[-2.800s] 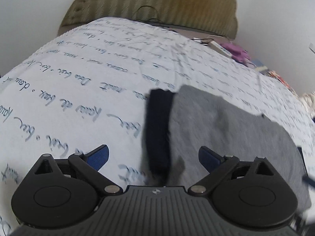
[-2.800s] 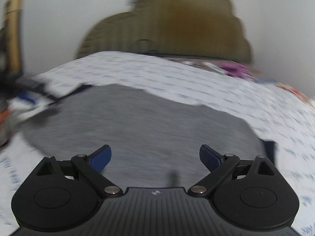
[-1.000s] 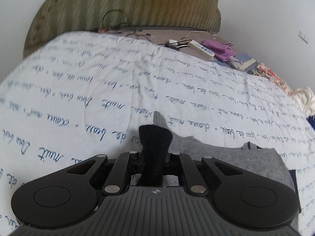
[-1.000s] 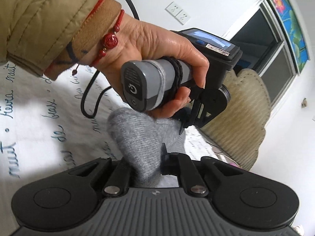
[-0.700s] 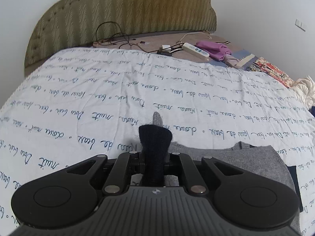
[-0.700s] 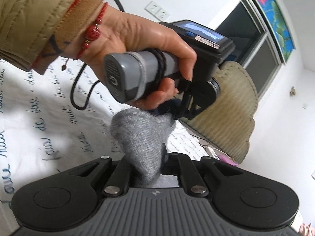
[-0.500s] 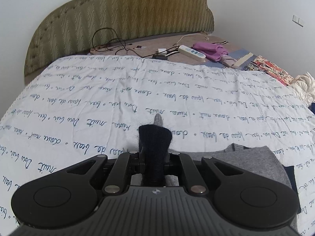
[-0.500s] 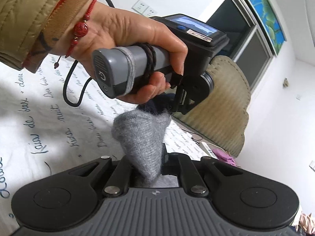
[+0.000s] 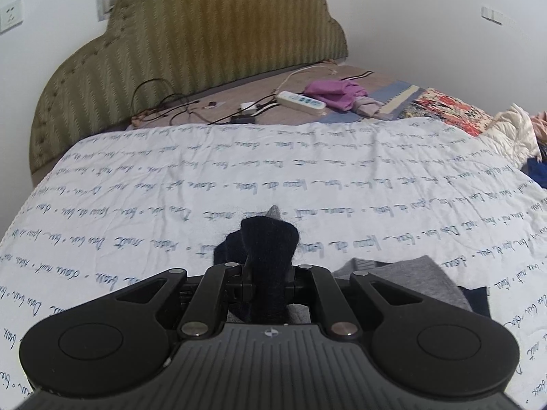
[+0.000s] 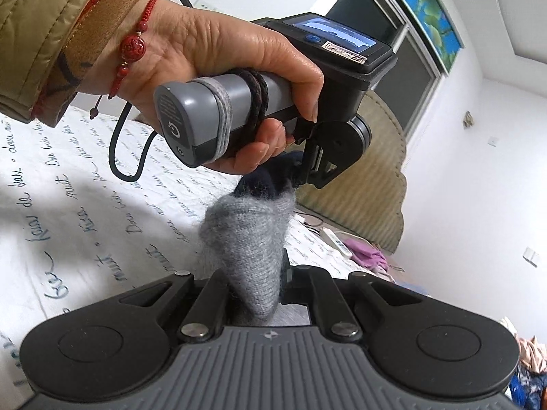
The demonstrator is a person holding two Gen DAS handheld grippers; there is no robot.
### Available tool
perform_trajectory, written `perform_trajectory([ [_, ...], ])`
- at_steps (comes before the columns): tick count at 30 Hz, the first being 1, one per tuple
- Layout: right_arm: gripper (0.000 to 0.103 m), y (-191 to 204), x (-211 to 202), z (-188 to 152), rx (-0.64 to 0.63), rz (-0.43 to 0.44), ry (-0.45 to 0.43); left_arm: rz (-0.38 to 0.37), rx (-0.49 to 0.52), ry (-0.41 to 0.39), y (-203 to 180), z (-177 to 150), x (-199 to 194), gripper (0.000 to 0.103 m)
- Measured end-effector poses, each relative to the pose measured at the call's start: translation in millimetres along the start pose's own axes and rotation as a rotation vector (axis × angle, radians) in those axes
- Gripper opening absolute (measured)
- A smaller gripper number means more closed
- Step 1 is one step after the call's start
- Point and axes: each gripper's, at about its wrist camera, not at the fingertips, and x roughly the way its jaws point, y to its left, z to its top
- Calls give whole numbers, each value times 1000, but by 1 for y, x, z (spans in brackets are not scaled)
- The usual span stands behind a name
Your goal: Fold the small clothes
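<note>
The garment is a small grey knit piece [image 9: 407, 280] with a dark navy band [image 9: 268, 239]. My left gripper [image 9: 268, 275] is shut on the navy band and holds it above the white bedspread [image 9: 307, 177]. The rest of the grey cloth lies low at the right of that view. My right gripper [image 10: 254, 280] is shut on a grey knit corner [image 10: 246, 235] of the same garment. In the right wrist view the left gripper [image 10: 307, 171] sits just ahead, in the person's hand [image 10: 222, 58], with navy cloth under it.
A padded olive headboard [image 9: 205, 34] stands behind the bed. A power strip [image 9: 301, 99], cables and a purple cloth [image 9: 336, 89] lie on the strip beyond the bedspread. Patterned cloths [image 9: 448, 109] sit at the right. A window [image 10: 400, 68] shows in the right wrist view.
Both grippers, open over the flat garment at first, have shut on its edges and lifted them. Over the last second the left view has risen and more of the headboard shows.
</note>
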Motion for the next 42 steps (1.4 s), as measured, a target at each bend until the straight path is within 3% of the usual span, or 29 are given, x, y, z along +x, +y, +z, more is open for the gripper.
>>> perform_trajectory([
  [19,6,-55,-5,-40,170,-28,76,-30,102,34,-95,-4,24,11],
  [42,6,-89,-4,-56,376,-30,170,-78,197,85,-183,-22,56,11],
])
